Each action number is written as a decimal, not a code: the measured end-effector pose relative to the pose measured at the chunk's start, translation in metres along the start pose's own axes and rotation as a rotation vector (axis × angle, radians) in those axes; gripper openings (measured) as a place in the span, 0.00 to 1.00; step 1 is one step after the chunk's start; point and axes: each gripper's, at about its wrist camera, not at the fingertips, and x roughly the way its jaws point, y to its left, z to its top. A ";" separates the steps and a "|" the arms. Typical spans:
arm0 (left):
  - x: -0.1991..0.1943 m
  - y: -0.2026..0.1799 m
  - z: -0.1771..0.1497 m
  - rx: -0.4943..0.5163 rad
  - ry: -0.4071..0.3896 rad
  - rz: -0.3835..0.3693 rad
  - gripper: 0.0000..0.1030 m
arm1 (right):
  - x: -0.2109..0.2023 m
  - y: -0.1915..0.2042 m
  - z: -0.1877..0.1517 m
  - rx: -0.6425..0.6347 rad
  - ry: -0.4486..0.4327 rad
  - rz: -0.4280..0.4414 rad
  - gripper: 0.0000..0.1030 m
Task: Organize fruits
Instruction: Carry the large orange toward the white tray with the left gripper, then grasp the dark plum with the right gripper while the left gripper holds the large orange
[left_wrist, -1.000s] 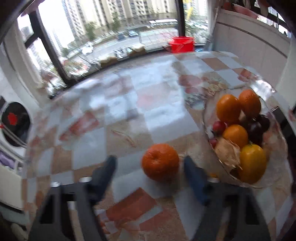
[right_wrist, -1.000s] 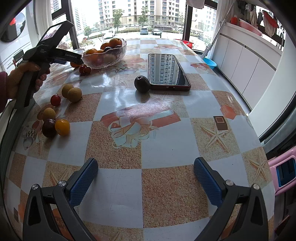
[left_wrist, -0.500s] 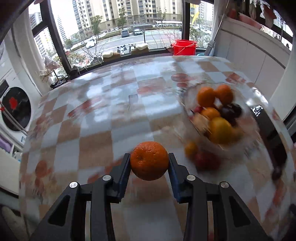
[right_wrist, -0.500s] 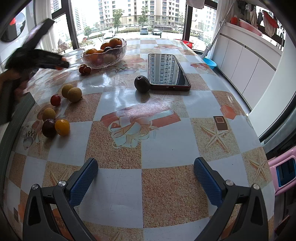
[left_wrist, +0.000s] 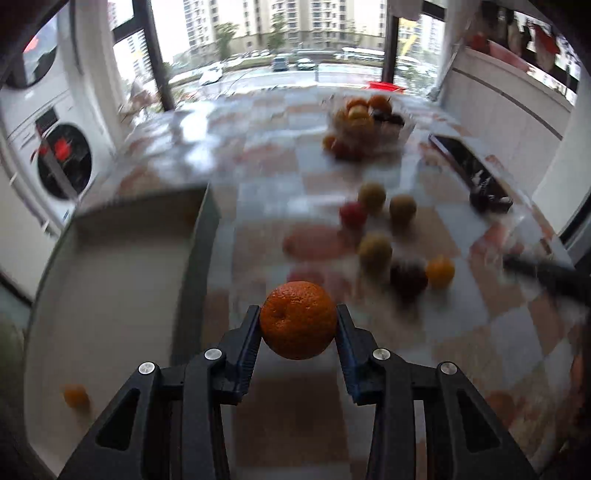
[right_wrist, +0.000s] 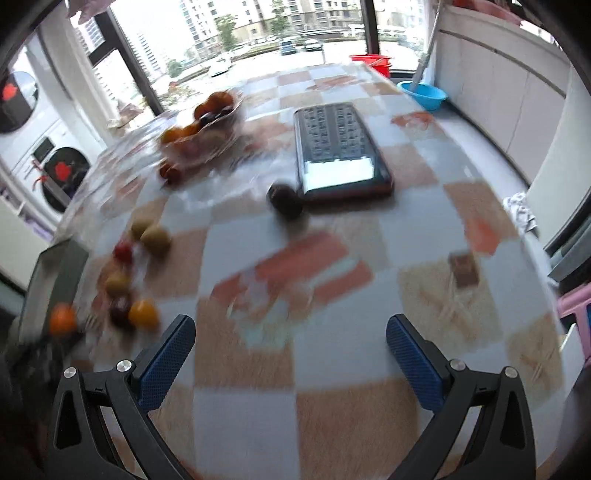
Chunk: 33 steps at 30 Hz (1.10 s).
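Observation:
My left gripper (left_wrist: 298, 326) is shut on an orange (left_wrist: 298, 319) and holds it above the checkered table, just right of a grey tray (left_wrist: 110, 266) that has one small orange fruit (left_wrist: 75, 396) in it. Several loose fruits (left_wrist: 375, 251) lie on the table ahead. A glass bowl (left_wrist: 369, 122) full of fruit stands at the far end. My right gripper (right_wrist: 290, 354) is open and empty above the table. In the right wrist view the held orange (right_wrist: 62, 319) shows at the far left, near loose fruits (right_wrist: 142, 313) and the bowl (right_wrist: 201, 129).
A dark tablet (right_wrist: 338, 147) lies on the table with a dark plum (right_wrist: 285, 197) at its near-left corner. It also shows in the left wrist view (left_wrist: 469, 166). A washing machine (left_wrist: 55, 162) stands at the left. A blue basin (right_wrist: 423, 94) sits beyond the table's far right.
My left gripper has carried the orange away from the bowl, back toward the near left beside the grey tray. My right gripper has lifted and tilted; its view is now blurred.

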 end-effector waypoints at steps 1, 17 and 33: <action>0.001 -0.001 -0.007 -0.007 0.003 0.016 0.40 | 0.001 0.003 0.007 -0.019 -0.018 -0.013 0.99; -0.003 -0.002 -0.037 -0.008 -0.073 0.088 0.40 | 0.019 0.054 0.052 -0.189 -0.052 0.311 0.99; -0.004 -0.001 -0.042 -0.019 -0.085 0.083 0.40 | 0.037 0.063 0.034 -0.194 0.006 0.158 0.80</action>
